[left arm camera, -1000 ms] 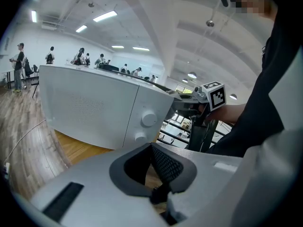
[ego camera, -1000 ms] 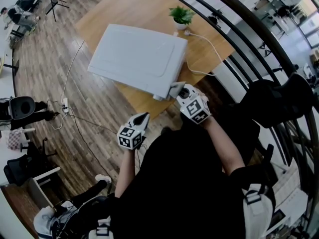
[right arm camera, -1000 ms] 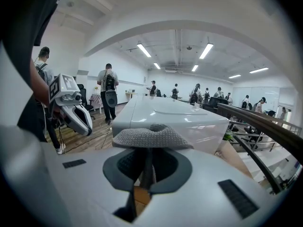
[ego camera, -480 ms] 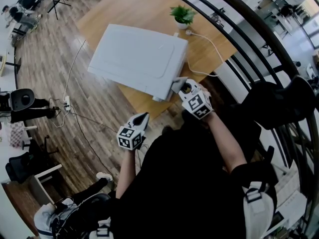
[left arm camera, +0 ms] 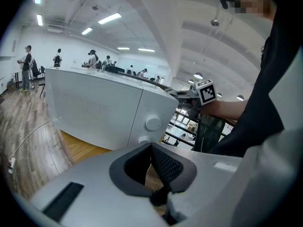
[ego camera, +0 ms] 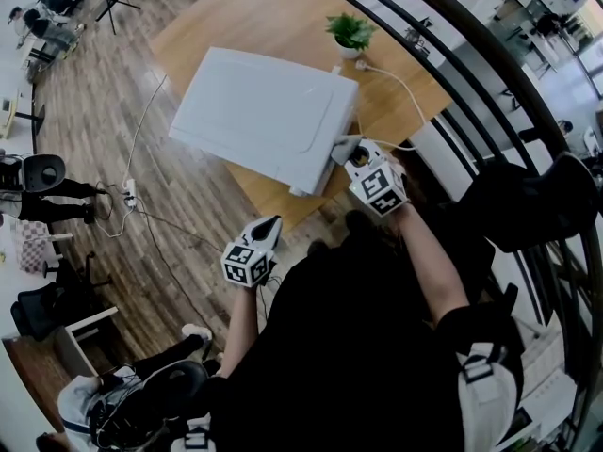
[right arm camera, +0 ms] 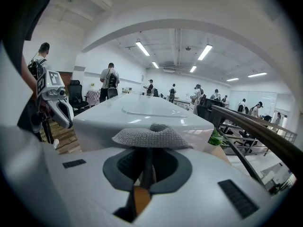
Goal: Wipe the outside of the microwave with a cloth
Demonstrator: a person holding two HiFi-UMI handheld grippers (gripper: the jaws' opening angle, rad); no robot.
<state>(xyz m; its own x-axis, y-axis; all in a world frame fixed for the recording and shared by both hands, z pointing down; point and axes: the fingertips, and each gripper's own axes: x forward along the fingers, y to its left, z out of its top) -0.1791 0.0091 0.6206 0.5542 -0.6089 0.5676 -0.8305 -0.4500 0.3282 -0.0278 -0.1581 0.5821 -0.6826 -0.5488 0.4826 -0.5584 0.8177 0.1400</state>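
Note:
A white microwave (ego camera: 264, 113) stands on a round wooden table (ego camera: 245, 8). My right gripper (ego camera: 347, 146) is shut on a grey cloth (right arm camera: 152, 136), which presses against the microwave's right side near its top edge (right arm camera: 156, 115). The cloth (ego camera: 344, 145) shows grey at the microwave's near right corner in the head view. My left gripper (ego camera: 268, 228) hangs shut and empty below the table's near edge, its tips (left arm camera: 152, 150) pointing at the microwave's front panel with the knob (left arm camera: 152, 123).
A small potted plant (ego camera: 350, 31) stands behind the microwave, and a white cable (ego camera: 396, 83) runs across the table. A black railing (ego camera: 471, 73) curves along the right. Cables and a power strip (ego camera: 129, 194) lie on the wooden floor at left. People stand far off.
My right gripper has slid with the cloth along the microwave's right side, away from the near corner toward the back. The left gripper has stayed put.

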